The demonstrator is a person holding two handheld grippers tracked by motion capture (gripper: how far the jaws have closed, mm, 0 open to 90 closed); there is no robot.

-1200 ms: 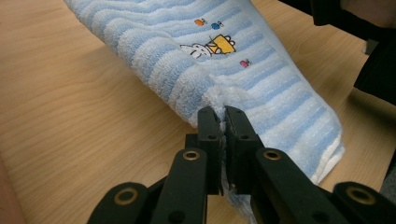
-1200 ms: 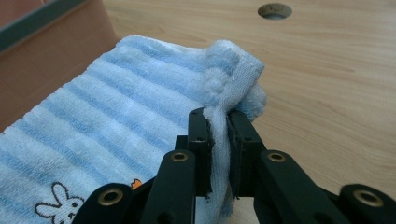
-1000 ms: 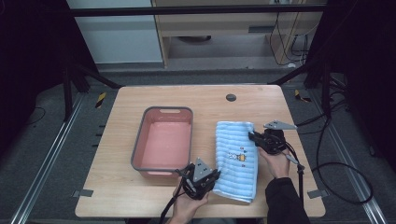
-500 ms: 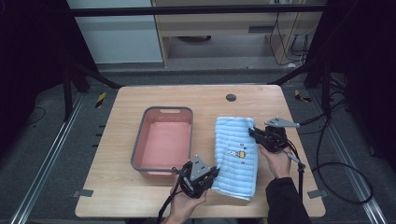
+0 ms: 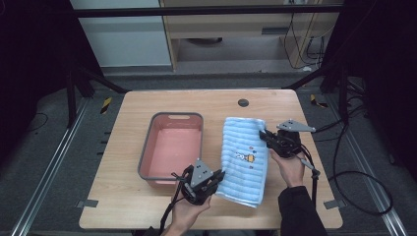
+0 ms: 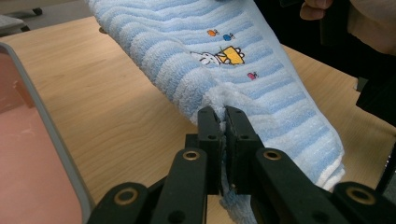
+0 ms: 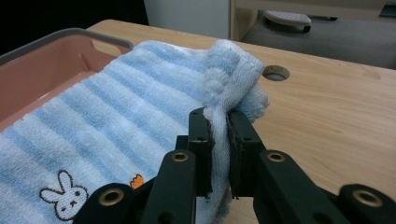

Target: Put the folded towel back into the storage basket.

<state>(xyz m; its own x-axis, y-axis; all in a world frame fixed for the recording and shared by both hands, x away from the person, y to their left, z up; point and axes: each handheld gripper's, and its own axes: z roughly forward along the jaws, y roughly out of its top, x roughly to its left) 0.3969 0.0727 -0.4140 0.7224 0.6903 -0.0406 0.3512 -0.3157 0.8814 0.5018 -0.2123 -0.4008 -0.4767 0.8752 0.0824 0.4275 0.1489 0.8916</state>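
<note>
Currently, at left of centre in the high view, a pink tub (image 5: 172, 147) sits on the wooden table (image 5: 123, 113) with nothing visible in it. Just right of the tub's lower corner, the left gripper (image 5: 218, 177) is clenched on the near left edge of the blue striped towel (image 5: 246, 157); in the left gripper view the jaws are pressed together on a puckered fold of white terry, with almost no gap between them.

The towel occupies the centre of the high view, to the right of the tub, running from mid-frame down toward the lower centre. Most of it appears to rest on the table, though both gripped edges are raised. A small embroidered motif (image 6: 224, 55) (a rabbit and some coloured shapes) marks its middle.

At the right of the frame, the right gripper (image 5: 264, 134) is clamped on the far right corner of the towel; the right gripper view shows a bunched hem squeezed between the jaws and rolled over above them.

Handling judgement: the towel is light, soft and fully limp, so it will sag between the two grip points and will not hold a shape. The thick pile should resist slipping. The hemmed edges and corners are the best places to hold it, well apart to keep the cloth spread.
</note>
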